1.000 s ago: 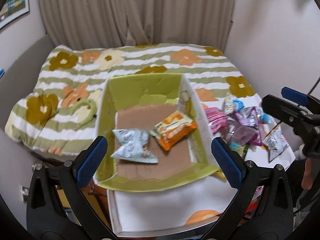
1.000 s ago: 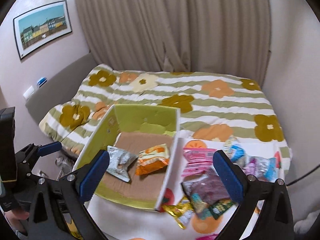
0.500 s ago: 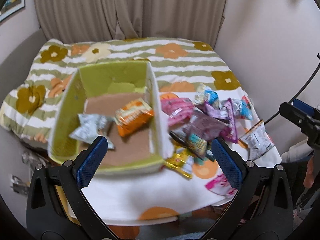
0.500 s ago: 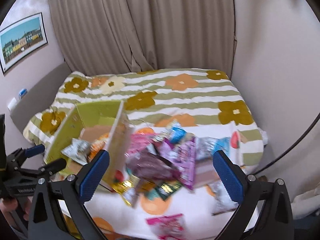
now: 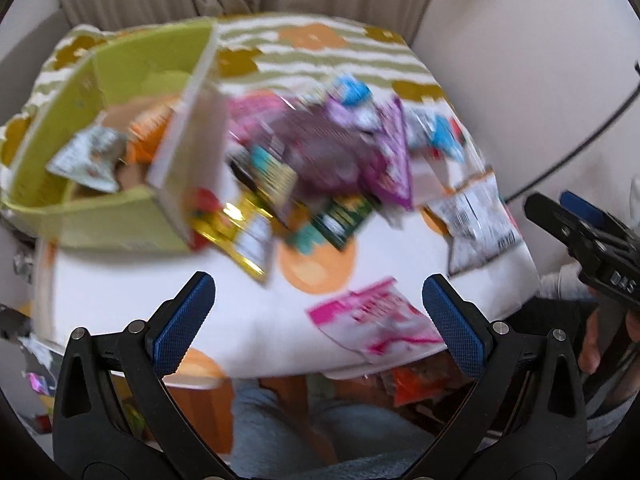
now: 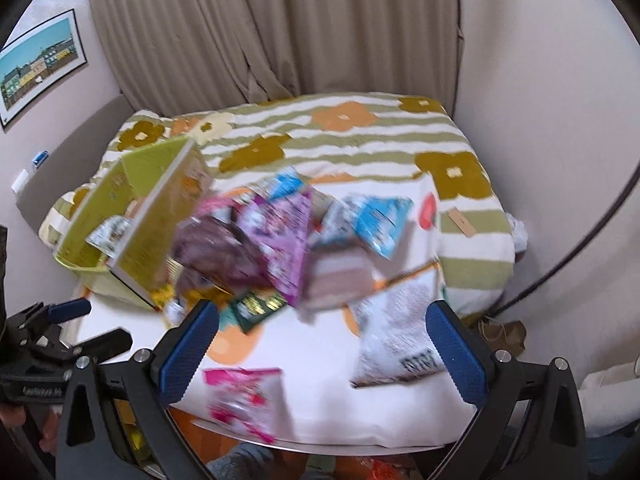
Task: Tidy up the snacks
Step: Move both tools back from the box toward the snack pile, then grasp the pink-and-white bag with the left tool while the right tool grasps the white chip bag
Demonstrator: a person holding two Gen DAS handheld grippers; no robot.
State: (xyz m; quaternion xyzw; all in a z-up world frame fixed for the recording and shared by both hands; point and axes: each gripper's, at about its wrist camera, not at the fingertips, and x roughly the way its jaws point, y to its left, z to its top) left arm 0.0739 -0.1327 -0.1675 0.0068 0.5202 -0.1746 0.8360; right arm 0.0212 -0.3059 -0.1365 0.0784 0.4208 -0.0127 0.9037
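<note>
A green cardboard box (image 5: 112,220) (image 6: 160,216) stands at the left of the white cloth and holds a silver packet (image 5: 90,158) and an orange packet (image 5: 150,132). A blurred heap of snack packets (image 5: 340,156) (image 6: 276,228) lies to its right. A pink packet (image 5: 376,324) (image 6: 240,396) lies near the front edge, and a white packet (image 5: 476,220) (image 6: 400,340) lies at the right. My left gripper (image 5: 318,320) is open and empty above the front edge. My right gripper (image 6: 322,350) is open and empty between the pink and white packets.
The cloth covers a small table (image 6: 320,420) in front of a bed with a striped flower quilt (image 6: 340,136). Beige curtains (image 6: 280,28) hang behind. A wall (image 6: 540,80) and a black cable (image 6: 580,248) are at the right. More packets (image 5: 420,384) lie under the table.
Both views have swung right and downward from the box towards the loose packets. Both grippers have stayed open and empty.
</note>
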